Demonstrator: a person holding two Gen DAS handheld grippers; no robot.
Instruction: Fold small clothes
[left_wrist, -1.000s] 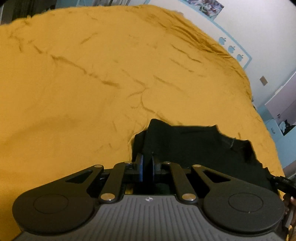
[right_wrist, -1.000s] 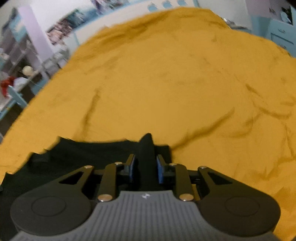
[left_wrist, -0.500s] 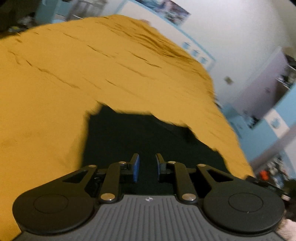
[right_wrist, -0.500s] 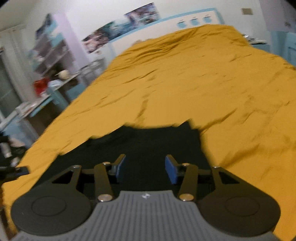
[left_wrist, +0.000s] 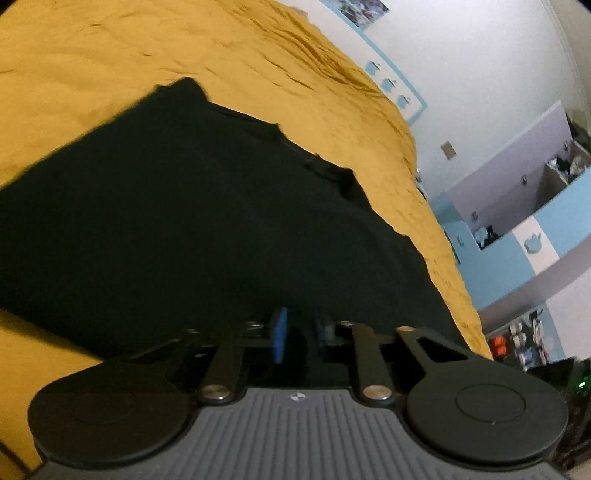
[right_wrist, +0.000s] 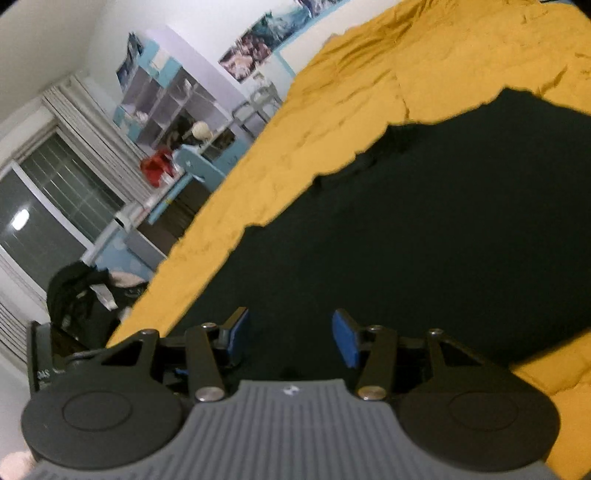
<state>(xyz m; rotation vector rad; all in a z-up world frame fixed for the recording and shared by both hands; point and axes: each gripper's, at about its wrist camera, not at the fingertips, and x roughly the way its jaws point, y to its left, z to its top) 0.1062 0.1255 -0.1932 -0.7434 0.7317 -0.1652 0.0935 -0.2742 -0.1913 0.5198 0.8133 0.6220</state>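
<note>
Black garment (left_wrist: 192, 221) lies spread flat on the yellow bed (left_wrist: 110, 55), folded I think. My left gripper (left_wrist: 301, 332) fingers have just narrowed, nothing pinched; right gripper (right_wrist: 290, 336) fingers just spread, empty.

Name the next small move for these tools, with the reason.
Probably bring the open right tool and left tool back down onto an edge of the black cloth garment for another fold: it lies flat on the mustard-yellow bedspread, and neither tool grips it.
</note>
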